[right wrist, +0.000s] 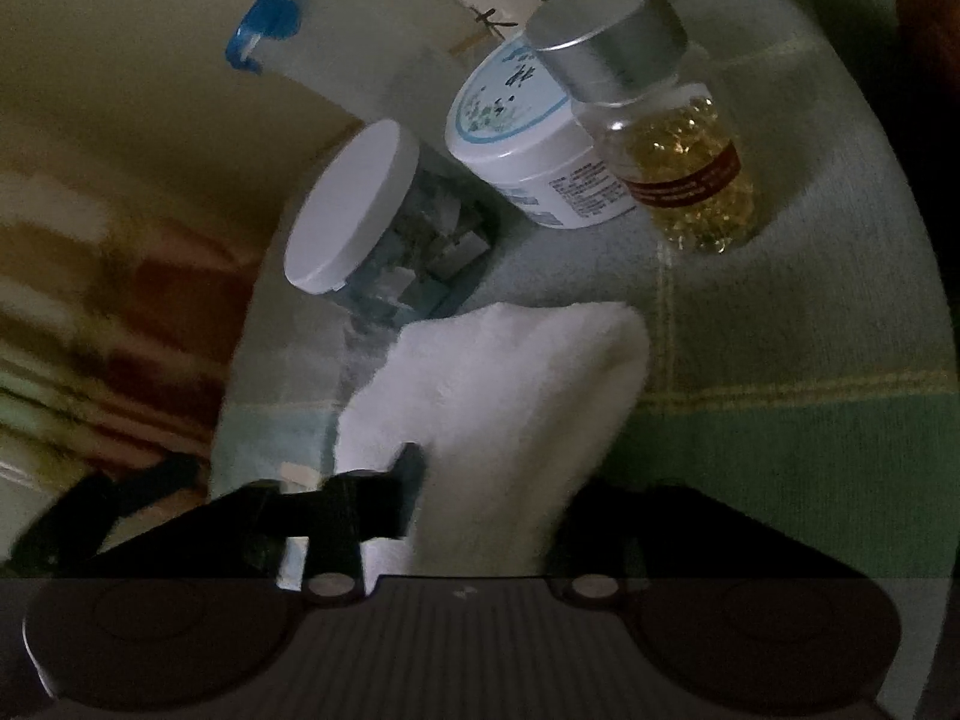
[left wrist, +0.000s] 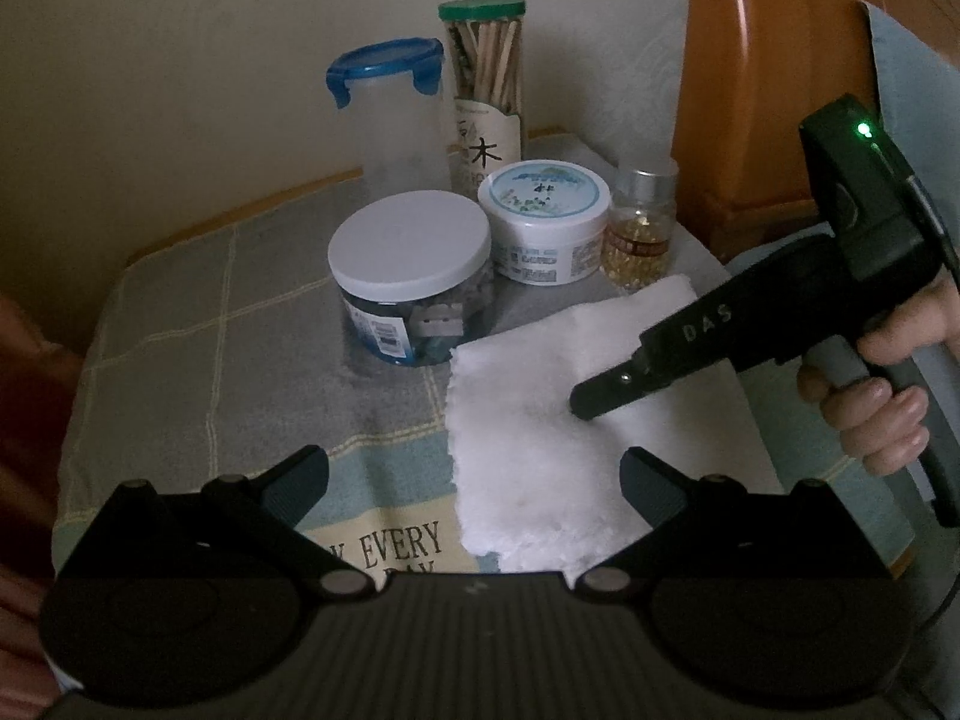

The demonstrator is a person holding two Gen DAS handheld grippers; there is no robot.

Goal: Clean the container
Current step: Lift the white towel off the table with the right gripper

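Left wrist view: the left gripper hangs above the near edge of the white cloth, its fingers spread wide and holding nothing, probably kept free to take a container. The right gripper reaches in from the right with its tip down on the cloth. Behind the cloth, on the checked table cover, stand the white-lidded jar, the round tub, the small bottle, the blue-lidded canister and the stick tube, all upright and untouched.

Right wrist view: the right gripper is pinching a raised fold of the cloth, evidently to lift it for wiping. The jar sits just beyond the cloth.
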